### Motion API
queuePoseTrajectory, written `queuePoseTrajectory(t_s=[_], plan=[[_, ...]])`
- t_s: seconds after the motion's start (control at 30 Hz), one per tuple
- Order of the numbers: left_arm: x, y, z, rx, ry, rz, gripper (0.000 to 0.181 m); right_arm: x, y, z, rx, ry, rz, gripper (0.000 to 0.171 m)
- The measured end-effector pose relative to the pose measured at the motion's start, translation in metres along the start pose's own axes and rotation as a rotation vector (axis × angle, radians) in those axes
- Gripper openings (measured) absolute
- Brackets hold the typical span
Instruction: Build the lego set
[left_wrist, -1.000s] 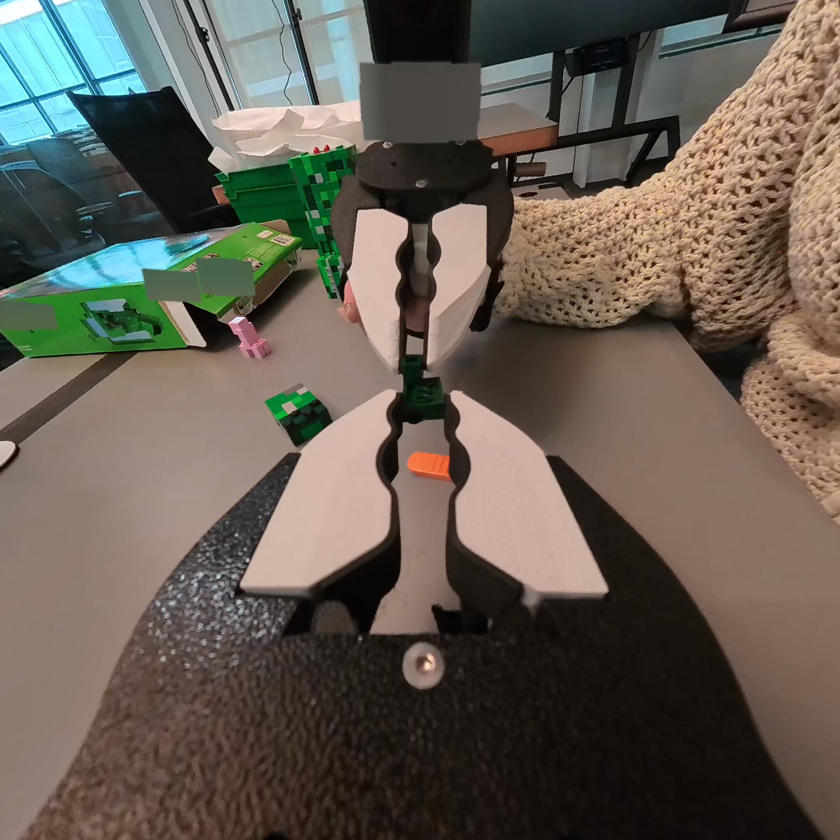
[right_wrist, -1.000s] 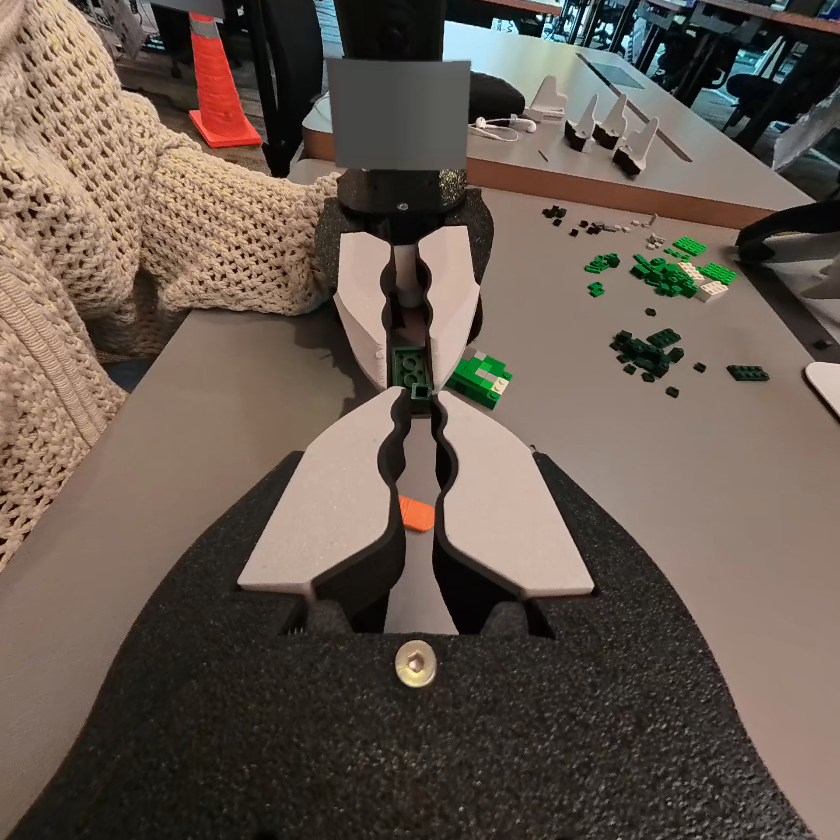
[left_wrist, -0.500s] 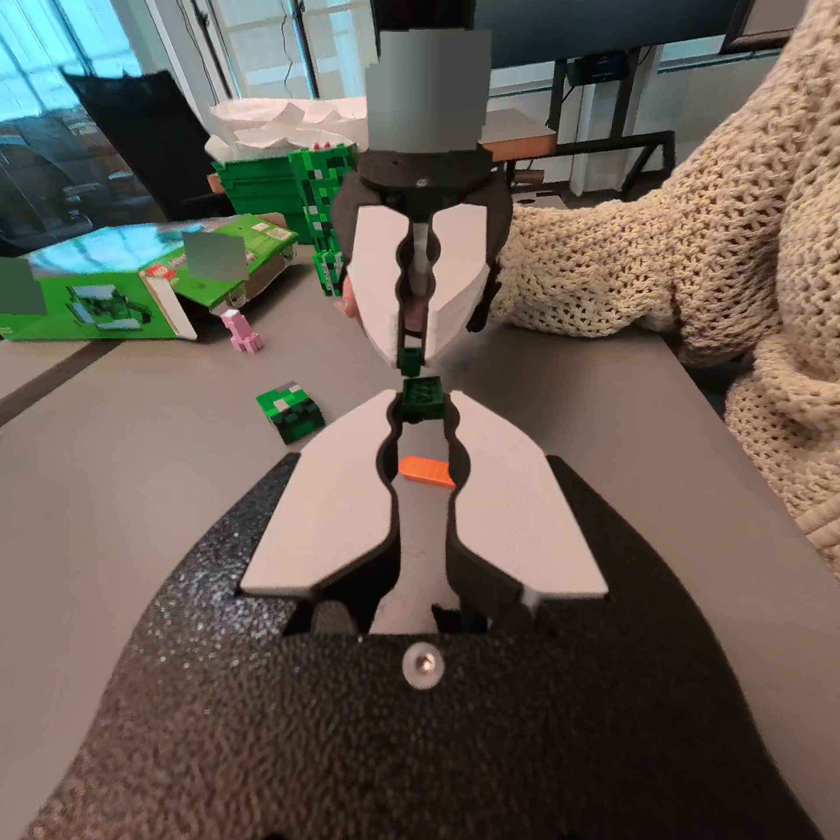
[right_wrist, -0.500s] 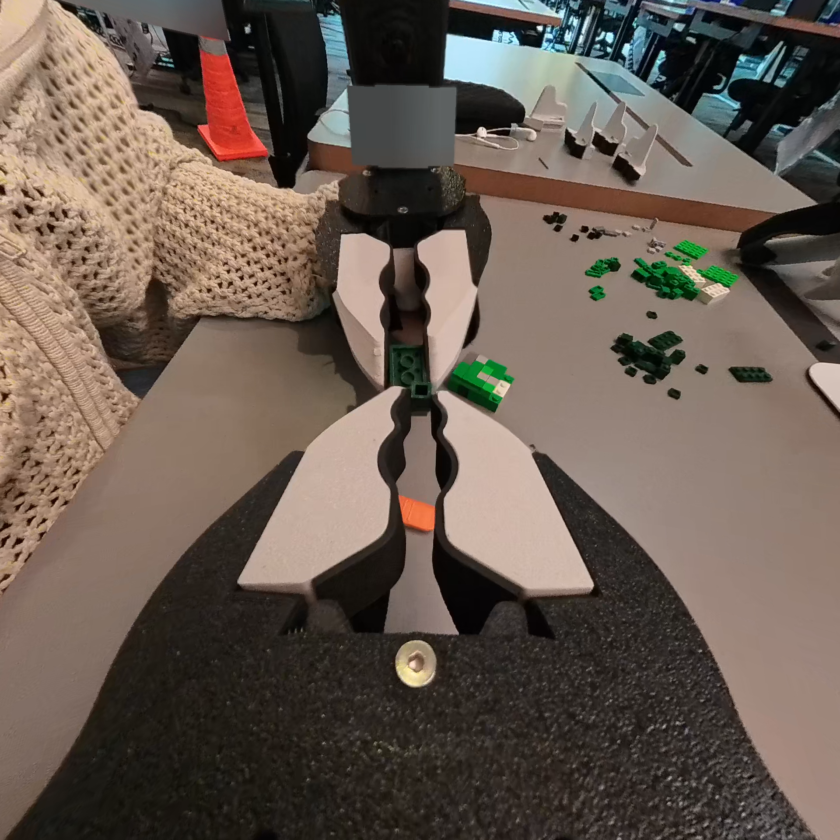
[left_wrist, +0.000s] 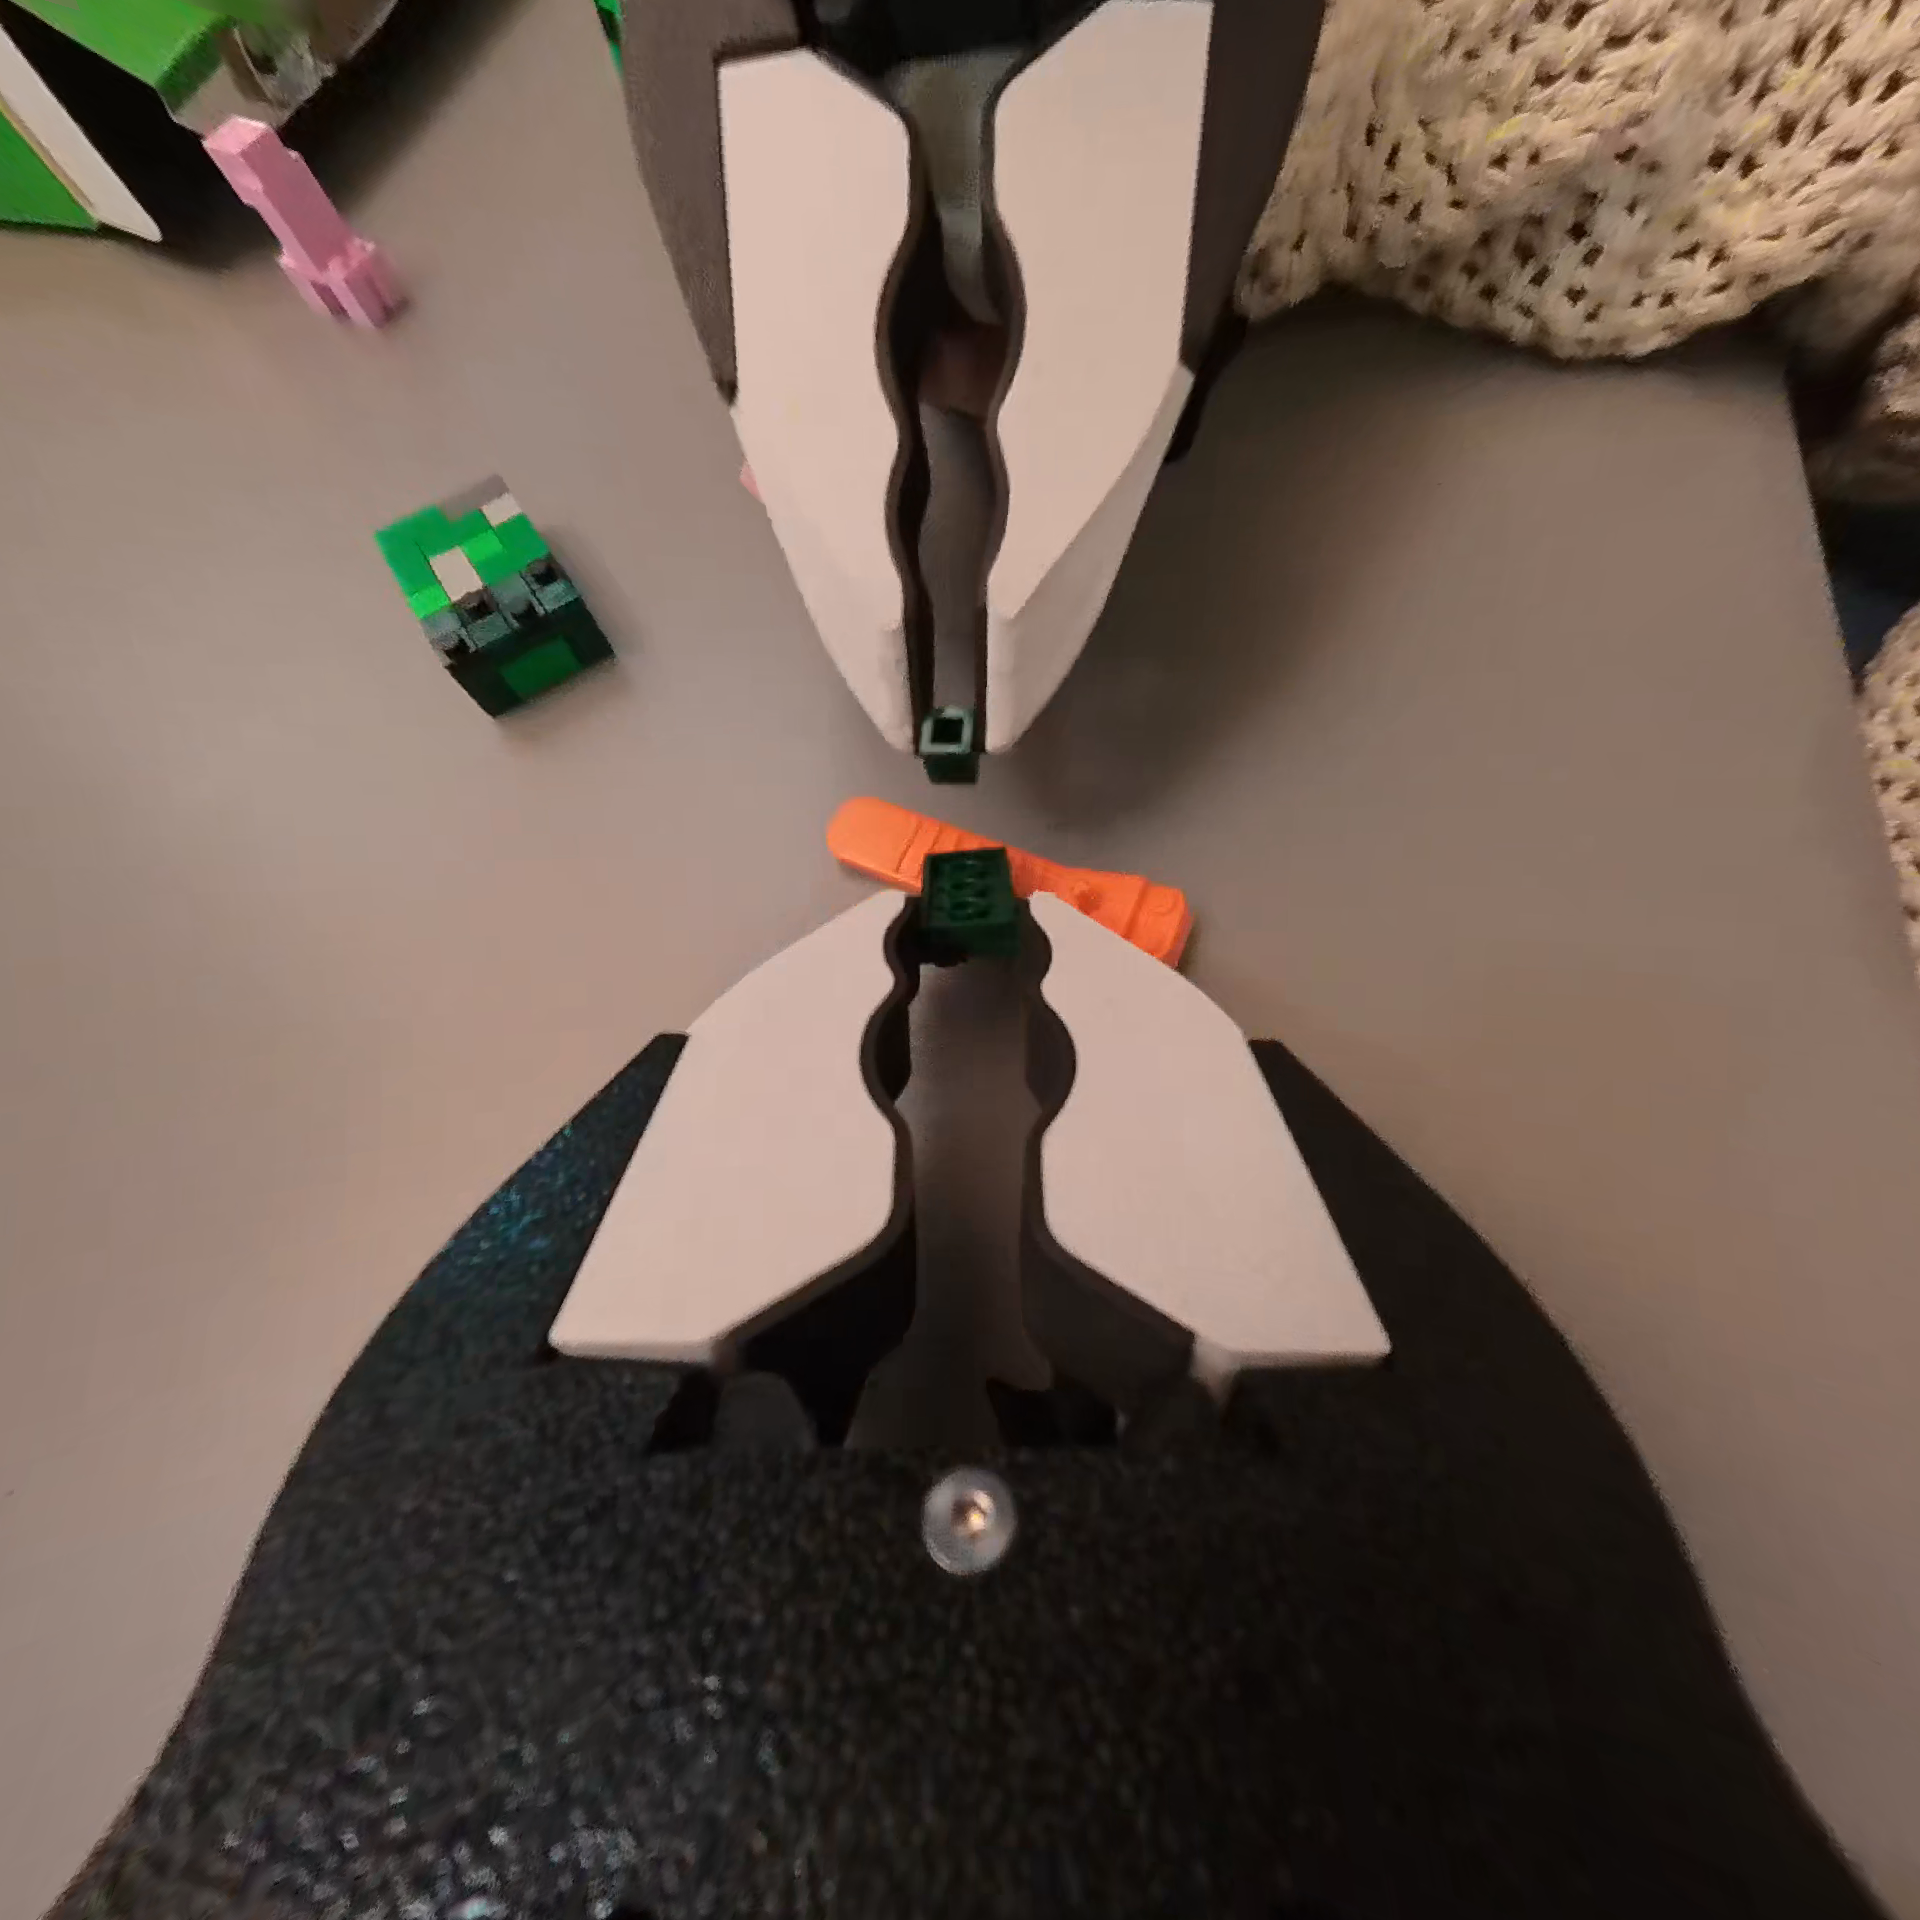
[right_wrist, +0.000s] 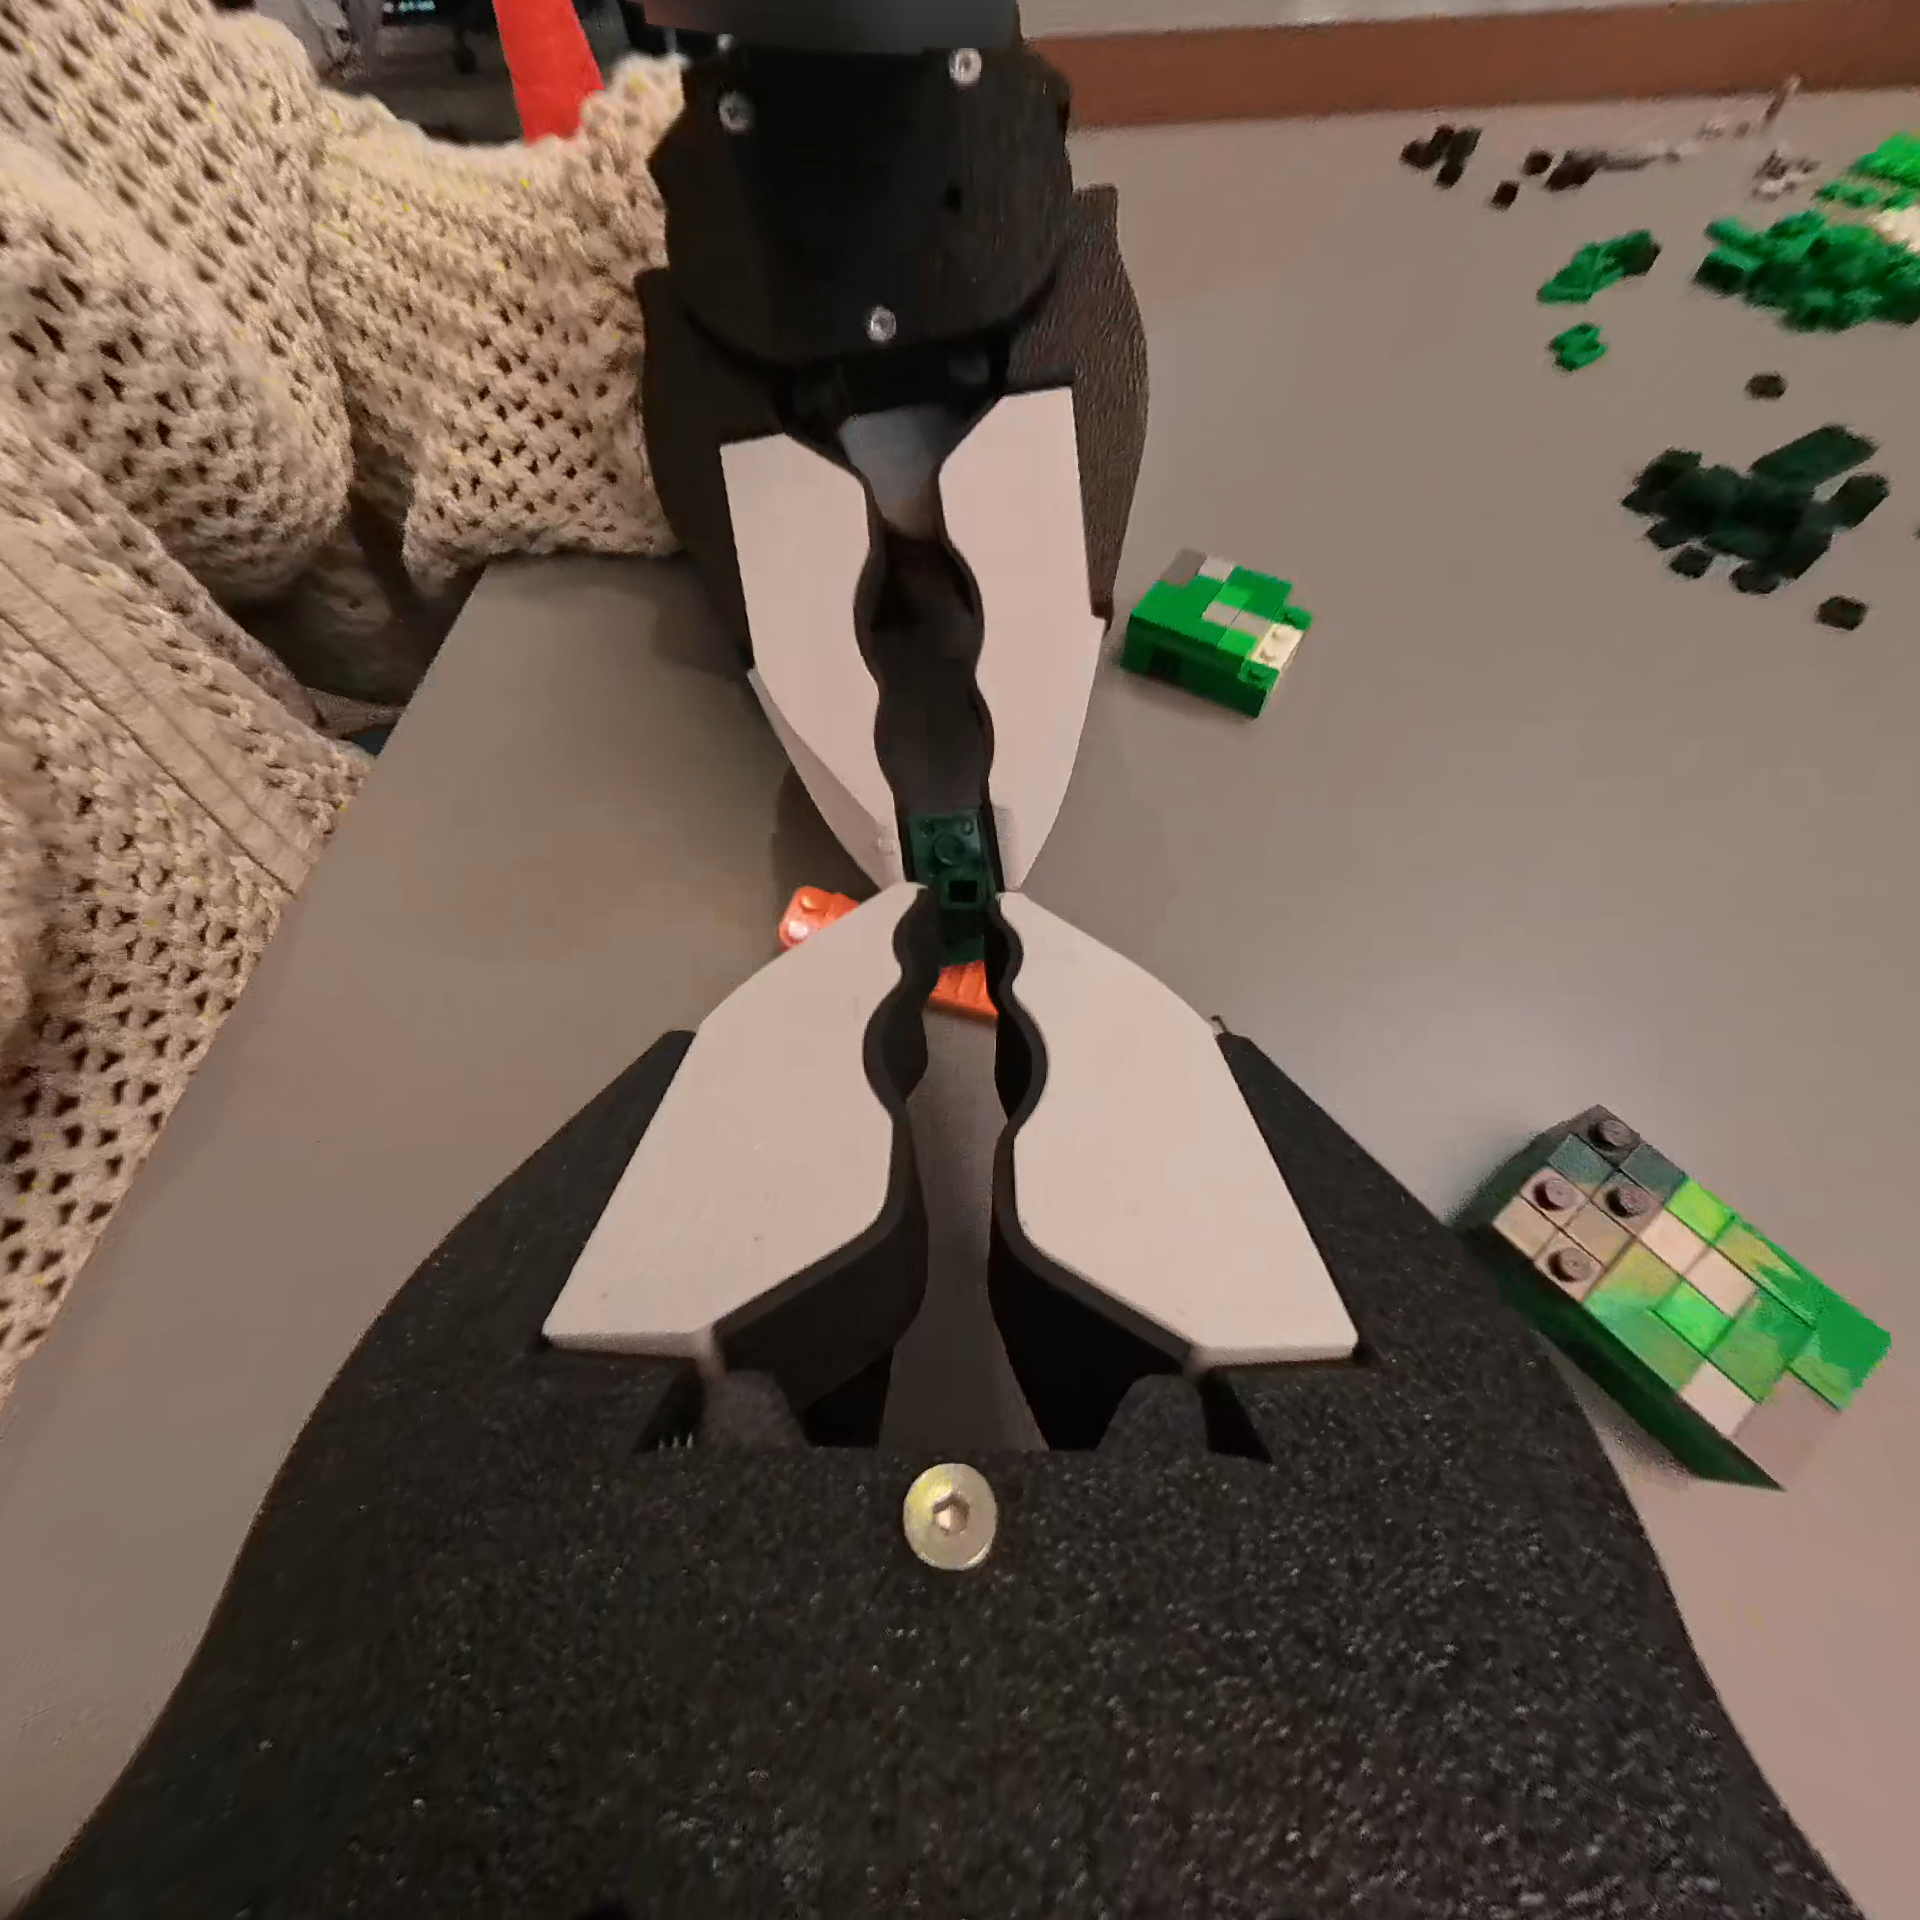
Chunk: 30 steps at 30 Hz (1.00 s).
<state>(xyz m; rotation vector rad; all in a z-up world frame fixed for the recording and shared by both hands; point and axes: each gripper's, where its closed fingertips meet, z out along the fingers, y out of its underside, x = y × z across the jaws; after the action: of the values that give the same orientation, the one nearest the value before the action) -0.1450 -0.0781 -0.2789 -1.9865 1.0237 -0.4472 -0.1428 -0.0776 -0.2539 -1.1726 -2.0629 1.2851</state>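
My left gripper is shut on a dark green brick, studs facing forward. Facing it tip to tip, my right gripper is shut on a small dark green piece. In the left wrist view a short gap separates the two pieces. In the right wrist view my right gripper holds the small piece right against the brick in the left gripper; whether they touch is unclear. Both are held just above the grey table.
An orange brick separator lies under the tips. A small green block build and a pink figure lie to the left. A larger green-and-grey build and loose green pieces lie to the right. A person's knit sleeve is at the table edge. Less than 4 cm separates the two grippers' tips. The pink figure is about equally far from each gripper, around 25 centimeters.
Both grippers have tipped downward and moved closer to the table. The gap between the two held pieces has widened in the left wrist view. Both grips are unchanged.
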Motion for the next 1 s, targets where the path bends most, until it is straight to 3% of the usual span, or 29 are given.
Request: queuePoseTrajectory(t_s=[1.0], plan=[[0.005, 0.010, 0.002, -0.080, 0.030, 0.013, 0.018, 0.003, 0.011, 0.013, -0.125, -0.044, -0.041, 0.008]])
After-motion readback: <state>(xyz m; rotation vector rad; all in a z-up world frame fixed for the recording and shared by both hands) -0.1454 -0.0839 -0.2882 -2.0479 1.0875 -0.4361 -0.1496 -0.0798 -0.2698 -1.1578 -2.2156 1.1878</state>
